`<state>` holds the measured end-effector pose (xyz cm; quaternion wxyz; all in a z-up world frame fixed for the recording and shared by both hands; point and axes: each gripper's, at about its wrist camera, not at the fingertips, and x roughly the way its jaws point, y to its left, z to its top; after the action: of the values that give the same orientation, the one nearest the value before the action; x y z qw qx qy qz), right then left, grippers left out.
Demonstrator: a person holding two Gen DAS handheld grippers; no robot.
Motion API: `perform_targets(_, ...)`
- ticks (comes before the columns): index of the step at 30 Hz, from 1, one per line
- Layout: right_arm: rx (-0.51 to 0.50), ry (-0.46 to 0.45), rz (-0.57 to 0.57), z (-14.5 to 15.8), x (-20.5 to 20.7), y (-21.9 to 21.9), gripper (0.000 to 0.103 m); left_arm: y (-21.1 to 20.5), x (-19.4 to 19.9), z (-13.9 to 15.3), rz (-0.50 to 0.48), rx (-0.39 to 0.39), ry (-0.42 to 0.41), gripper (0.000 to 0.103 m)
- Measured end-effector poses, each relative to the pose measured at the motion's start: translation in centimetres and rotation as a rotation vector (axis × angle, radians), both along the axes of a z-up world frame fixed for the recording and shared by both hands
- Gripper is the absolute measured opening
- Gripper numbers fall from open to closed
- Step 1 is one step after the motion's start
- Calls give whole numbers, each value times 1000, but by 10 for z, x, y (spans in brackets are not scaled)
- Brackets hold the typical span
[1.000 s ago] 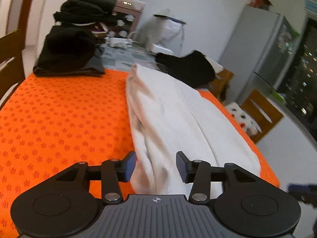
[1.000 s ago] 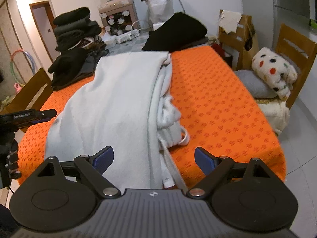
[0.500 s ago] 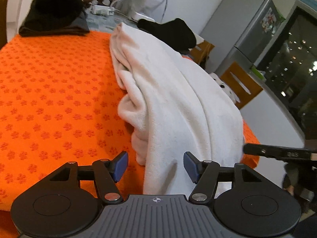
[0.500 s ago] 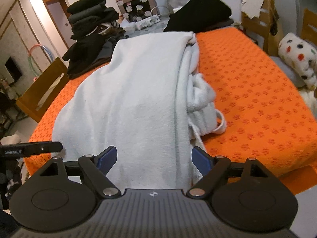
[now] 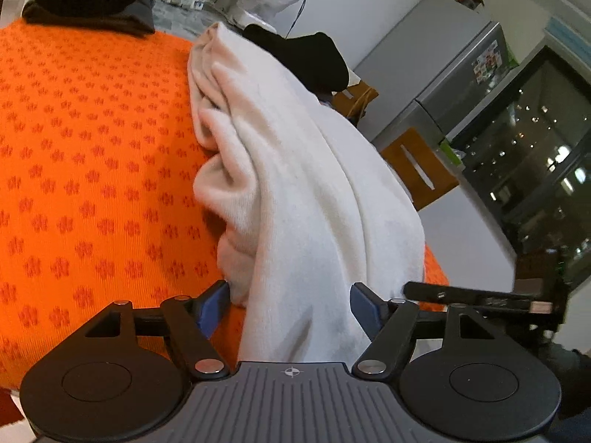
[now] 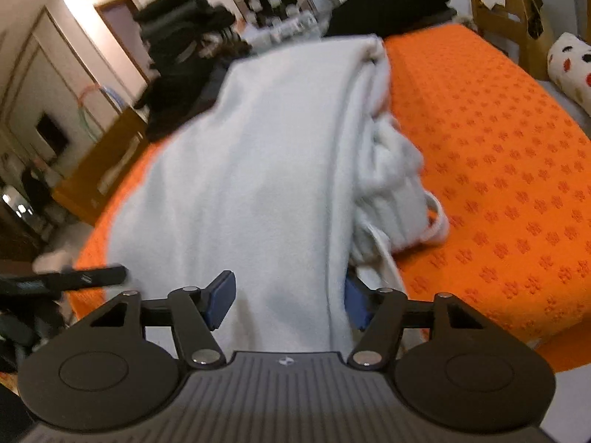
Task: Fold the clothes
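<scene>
A long white garment (image 5: 295, 170) lies lengthwise on the orange patterned tablecloth (image 5: 92, 184), bunched along one side, with its near end draped over the table edge. My left gripper (image 5: 290, 308) is open, and that hanging end sits between its blue pads without being pinched. In the right wrist view the same garment (image 6: 266, 170) fills the middle. My right gripper (image 6: 288, 304) is open too, its pads straddling the cloth's near end. Each gripper shows in the other's view: the right gripper (image 5: 480, 299) and the left gripper (image 6: 74, 280).
Folded dark clothes (image 6: 184, 37) are piled at the table's far left, and a black garment (image 5: 306, 59) lies at the far end. Wooden chairs (image 5: 417, 166) stand beside the table, with a fridge (image 5: 454, 74) behind. A spotted cushion (image 6: 569, 66) sits at the right.
Both grippers have closed in on the garment's near end, which now lies between their pads. The right jaws have narrowed. The left jaws have widened slightly.
</scene>
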<state>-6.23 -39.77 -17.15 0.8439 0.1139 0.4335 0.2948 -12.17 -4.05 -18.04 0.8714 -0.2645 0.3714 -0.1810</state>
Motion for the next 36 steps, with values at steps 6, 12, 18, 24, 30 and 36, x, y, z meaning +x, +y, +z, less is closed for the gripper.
perform_targets(6,81,-9,71,-3,-10,-5,74,-13,-11,-3,-51,25,6,74)
perform_targets(12,73,-13,130,-14,-15,-3,78,-26,-15,-5,-87,81,6,74)
perform_targets(18,163,72,72,1,-18,-16,14,-18,-9,1,-83,61,-2,74)
perform_targets(24,287,184,-21,44,-18,-29,13,1,-15,5,-9,-67,-23,84)
perform_targets(30,408,265,-63,92,-6,-26,13,9,-13,-19,89,-278,1,90)
perform_targets(36,445,326,-87,119,4,-24,13,1,-20,-37,137,-410,-14,90)
